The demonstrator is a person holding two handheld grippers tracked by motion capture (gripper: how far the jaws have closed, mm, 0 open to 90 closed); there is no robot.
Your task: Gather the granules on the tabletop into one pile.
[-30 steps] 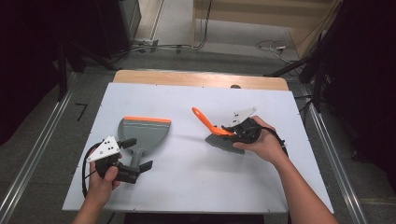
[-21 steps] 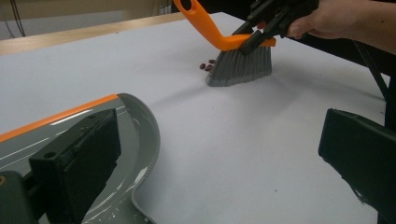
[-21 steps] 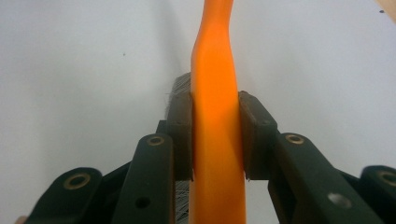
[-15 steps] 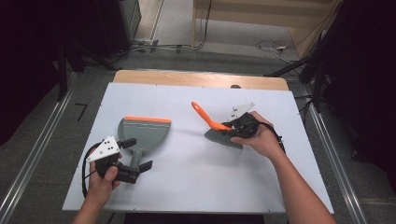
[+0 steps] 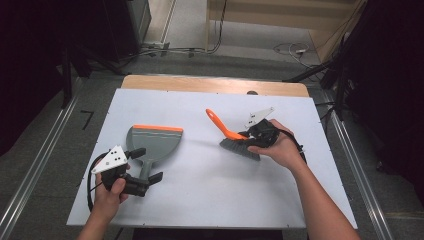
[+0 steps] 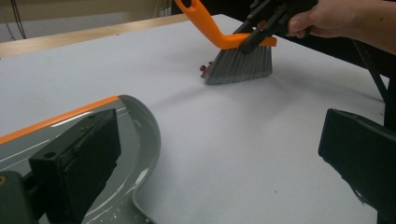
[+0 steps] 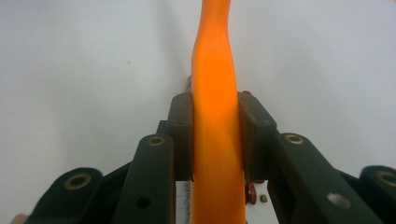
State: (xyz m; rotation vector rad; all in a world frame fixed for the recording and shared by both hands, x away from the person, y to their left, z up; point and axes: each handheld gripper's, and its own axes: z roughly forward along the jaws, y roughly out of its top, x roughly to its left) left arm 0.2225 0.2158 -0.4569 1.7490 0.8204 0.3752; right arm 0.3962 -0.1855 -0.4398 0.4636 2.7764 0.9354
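White worktop (image 5: 200, 200), cables on the floor behind. Right gripper (image 5: 252, 136) clamped on the orange brush (image 5: 231, 133) handle, grey bristles down on the worktop beside a few small red bits (image 6: 204, 69) (too small to identify). Left gripper (image 5: 150, 179) spread wide, released, at the grey dustpan (image 5: 152, 145) handle, left of the brush.

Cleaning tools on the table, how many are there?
2. A grey dustpan with an orange front edge lies left of centre, the left gripper open at its handle. A brush with an orange handle stands right of centre, clamped by the right gripper.
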